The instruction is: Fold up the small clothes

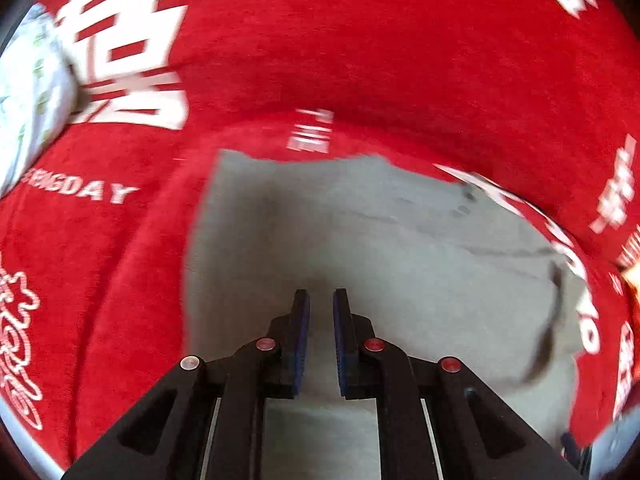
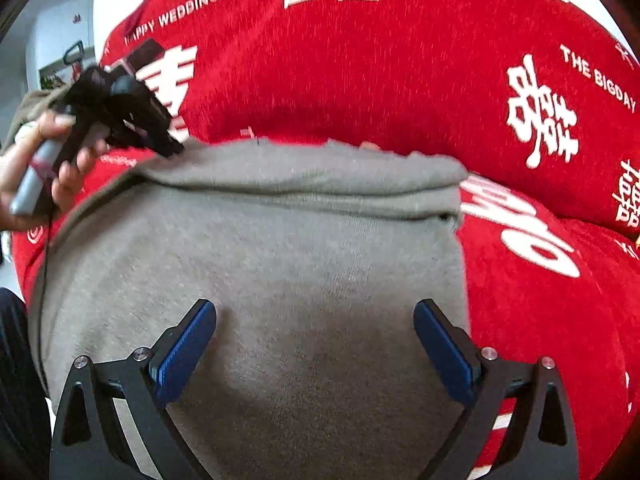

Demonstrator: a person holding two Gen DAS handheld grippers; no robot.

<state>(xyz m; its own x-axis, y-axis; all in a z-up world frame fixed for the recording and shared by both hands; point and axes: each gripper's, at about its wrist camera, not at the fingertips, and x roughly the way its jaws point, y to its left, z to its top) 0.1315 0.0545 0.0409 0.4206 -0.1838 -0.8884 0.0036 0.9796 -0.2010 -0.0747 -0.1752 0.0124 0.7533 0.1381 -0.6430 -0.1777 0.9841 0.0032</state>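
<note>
A small grey knit garment [image 1: 360, 240] [image 2: 280, 272] lies on a red blanket [image 1: 360, 60] [image 2: 360, 60]. Its far edge is folded back into a thick band [image 2: 300, 184]. In the left wrist view my left gripper [image 1: 321, 292] points down over the cloth. Its blue pads are almost together, and I see nothing between them. The right wrist view shows the left gripper [image 2: 172, 146] in a hand [image 2: 48, 148], its tips touching the band's far-left corner. My right gripper [image 2: 316, 304] hovers wide open over the near part of the garment, holding nothing.
The red blanket with white characters and lettering spreads out on all sides and rises in a soft ridge behind the garment. A white patterned fabric [image 1: 28, 92] lies at the far left. A dark trouser leg [image 2: 12, 360] is at the left edge.
</note>
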